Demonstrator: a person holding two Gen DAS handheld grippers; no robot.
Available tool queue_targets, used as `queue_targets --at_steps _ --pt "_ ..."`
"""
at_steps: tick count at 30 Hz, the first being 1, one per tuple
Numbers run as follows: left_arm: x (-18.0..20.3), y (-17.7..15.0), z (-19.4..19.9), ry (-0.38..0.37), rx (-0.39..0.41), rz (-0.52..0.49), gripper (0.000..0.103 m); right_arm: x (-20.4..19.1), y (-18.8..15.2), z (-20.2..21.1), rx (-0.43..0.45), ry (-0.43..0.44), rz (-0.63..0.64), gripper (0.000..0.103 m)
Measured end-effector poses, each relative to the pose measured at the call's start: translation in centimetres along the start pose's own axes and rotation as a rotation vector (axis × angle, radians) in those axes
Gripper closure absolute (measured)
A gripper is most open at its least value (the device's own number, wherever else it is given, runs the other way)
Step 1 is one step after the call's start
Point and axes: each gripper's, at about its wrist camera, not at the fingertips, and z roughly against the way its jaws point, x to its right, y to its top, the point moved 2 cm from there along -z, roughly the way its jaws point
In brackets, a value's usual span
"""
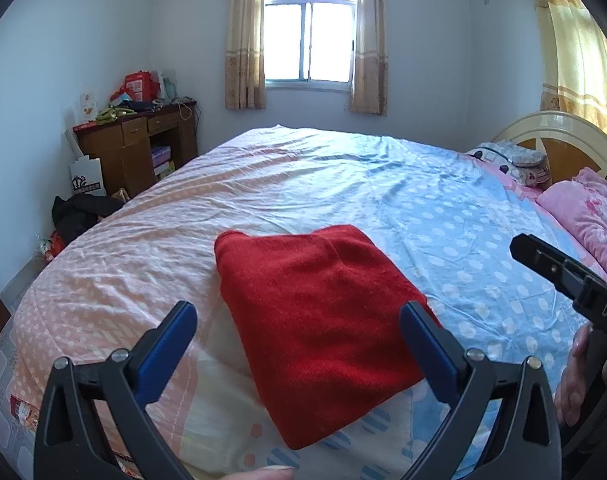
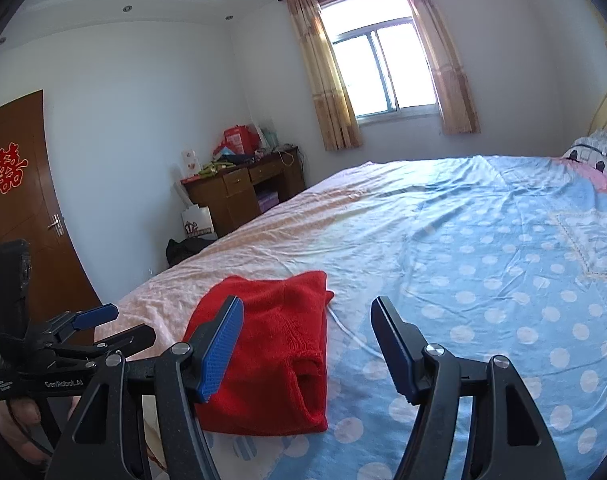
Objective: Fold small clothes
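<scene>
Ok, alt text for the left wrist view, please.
A folded red garment lies on a polka-dot bedspread, with the left claw open above it, touching nothing. The right claw enters at the right edge; a window and wooden desk stand behind.

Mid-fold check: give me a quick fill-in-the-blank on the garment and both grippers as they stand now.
1. The folded sweater is ____ in colour.
2. It lies on the ____, on the dotted cover.
3. The left gripper has its jaws ____, holding nothing.
4. Between the right gripper fingers there is ____ gripped.

Missing words: red; bed; open; nothing
</scene>
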Motion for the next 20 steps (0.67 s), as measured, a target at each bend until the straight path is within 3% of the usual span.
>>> queue_targets --at_steps 20 --pt "-1.1 -0.1 -0.4 0.050 0.024 0.010 0.000 -0.9 -0.3 0.4 0.000 0.005 0.028 0.035"
